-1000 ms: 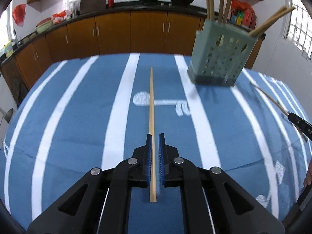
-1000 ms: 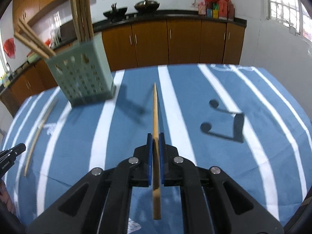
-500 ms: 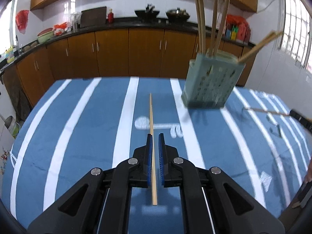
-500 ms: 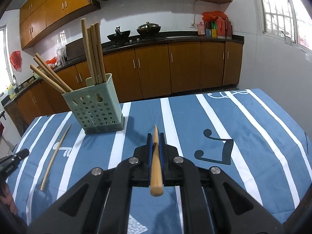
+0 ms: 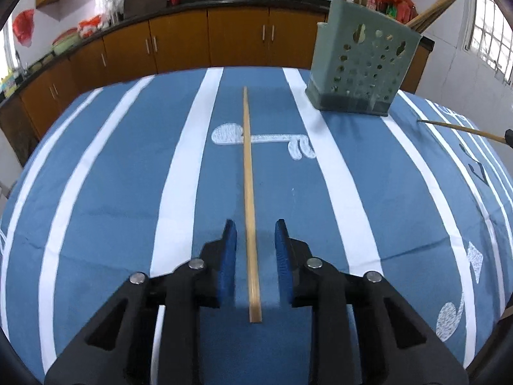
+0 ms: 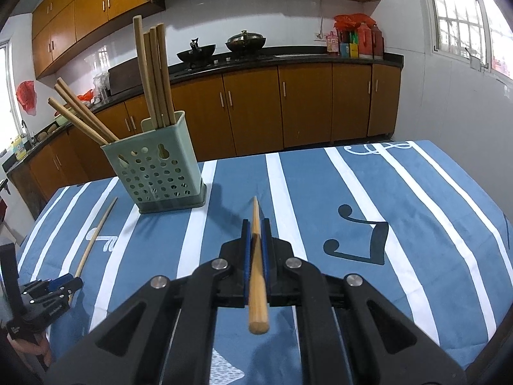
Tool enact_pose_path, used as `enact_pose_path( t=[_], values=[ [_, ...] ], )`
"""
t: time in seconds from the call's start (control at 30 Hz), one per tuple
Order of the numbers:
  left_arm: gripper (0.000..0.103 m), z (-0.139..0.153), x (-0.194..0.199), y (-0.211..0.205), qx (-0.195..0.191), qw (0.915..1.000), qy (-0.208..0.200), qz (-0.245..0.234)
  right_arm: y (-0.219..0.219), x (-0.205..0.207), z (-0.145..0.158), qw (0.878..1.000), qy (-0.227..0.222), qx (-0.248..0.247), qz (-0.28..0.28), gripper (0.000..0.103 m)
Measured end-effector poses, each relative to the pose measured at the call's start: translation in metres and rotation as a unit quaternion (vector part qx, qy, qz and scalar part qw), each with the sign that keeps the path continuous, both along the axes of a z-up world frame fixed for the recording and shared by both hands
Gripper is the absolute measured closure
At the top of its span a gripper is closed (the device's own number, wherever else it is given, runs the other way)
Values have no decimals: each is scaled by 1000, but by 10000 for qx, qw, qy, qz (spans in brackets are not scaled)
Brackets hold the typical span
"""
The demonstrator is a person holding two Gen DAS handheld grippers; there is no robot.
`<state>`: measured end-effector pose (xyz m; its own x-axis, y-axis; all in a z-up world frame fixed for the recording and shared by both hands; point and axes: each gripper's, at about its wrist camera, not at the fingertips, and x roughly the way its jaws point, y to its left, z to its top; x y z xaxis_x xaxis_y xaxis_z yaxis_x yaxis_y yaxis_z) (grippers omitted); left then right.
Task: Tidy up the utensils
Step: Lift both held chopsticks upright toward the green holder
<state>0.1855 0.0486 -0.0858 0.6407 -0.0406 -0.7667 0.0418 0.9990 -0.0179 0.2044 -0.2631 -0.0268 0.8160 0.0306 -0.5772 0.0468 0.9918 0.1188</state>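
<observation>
Several chopsticks already stand in the holder [image 6: 155, 173] at the far left, the right gripper [image 6: 255, 224] clamps one chopstick [image 6: 256, 276], and the left gripper [image 5: 253, 237], parted, straddles another chopstick [image 5: 247, 173] lying on the cloth [image 5: 368, 199].

left hand-held gripper [image 5: 255, 240]: jaws now parted, chopstick [image 5: 248, 192] released, lying lower centre | right hand-held gripper [image 6: 255, 234]: raised, holder [image 6: 154, 168] now upper left

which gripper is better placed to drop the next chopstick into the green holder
Right. The right gripper is shut on a chopstick, lifted. The left gripper is open, its chopstick flat on the tablecloth, holder ahead.
</observation>
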Motion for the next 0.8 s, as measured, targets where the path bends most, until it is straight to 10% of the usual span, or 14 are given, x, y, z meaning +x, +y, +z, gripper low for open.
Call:
enact_pose_path(
  t=[0.27,0.8],
  values=[
    [96,3,-1,2,22,10000,52,21,-2,-2,4,10000,-58,31,-14,96],
    [96,113,-29,12,-415,9878,-1498,-57,-8,-19,41,9977,-667,150,8,96]
  ],
)
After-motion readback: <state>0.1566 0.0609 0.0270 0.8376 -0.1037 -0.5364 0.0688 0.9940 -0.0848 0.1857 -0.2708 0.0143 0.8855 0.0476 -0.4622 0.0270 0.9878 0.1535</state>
